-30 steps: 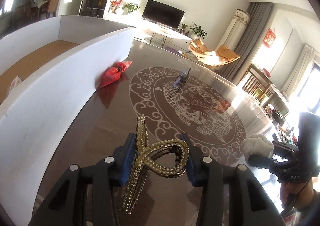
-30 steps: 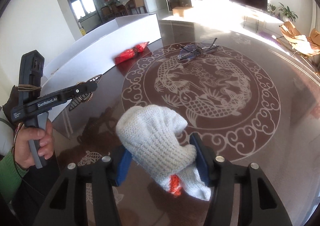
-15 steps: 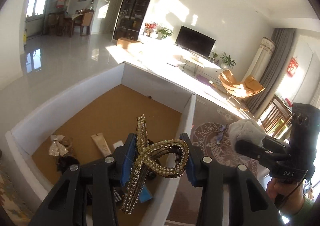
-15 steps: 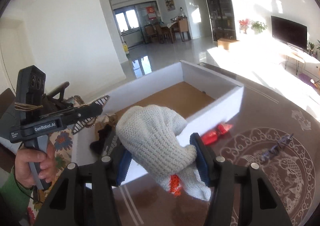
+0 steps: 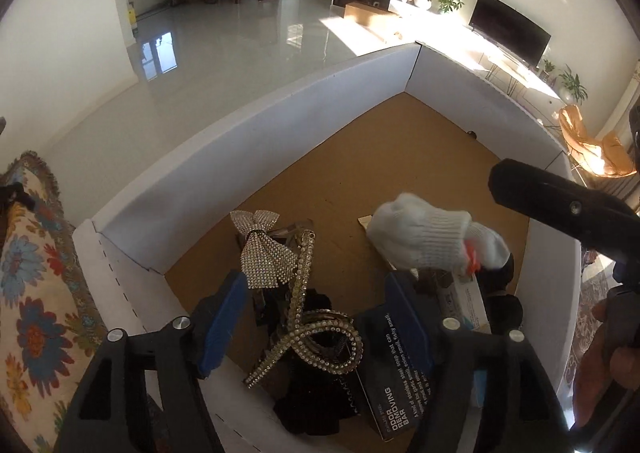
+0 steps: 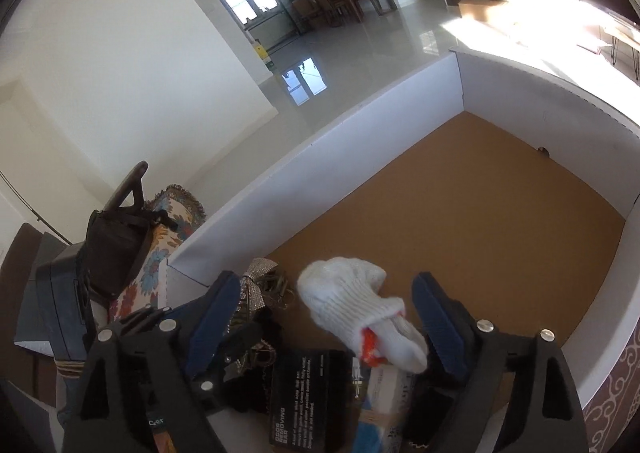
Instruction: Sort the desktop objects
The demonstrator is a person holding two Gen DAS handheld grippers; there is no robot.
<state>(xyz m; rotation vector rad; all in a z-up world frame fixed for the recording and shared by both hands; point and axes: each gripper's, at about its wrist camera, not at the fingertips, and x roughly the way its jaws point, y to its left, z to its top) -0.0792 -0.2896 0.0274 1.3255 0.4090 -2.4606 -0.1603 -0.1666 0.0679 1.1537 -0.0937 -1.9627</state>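
Note:
Both grippers hang over a white-walled box with a brown floor. My left gripper is open; the gold rhinestone hair clip lies loose between its blue pads on the pile in the box's near corner. My right gripper is open too; the white knit glove with an orange tag sits free between its pads, apart from both. The glove and the right gripper's black finger also show in the left wrist view.
In the box lie a silver rhinestone bow, a black "Odor Removing Bar" carton, a small white-blue box and dark items. A floral cushion lies left of the box. The box's far half shows bare brown floor.
Both grippers moved from above the table to over the box's near corner and opened. The hair clip and the glove were let go and now sit loose in the box.

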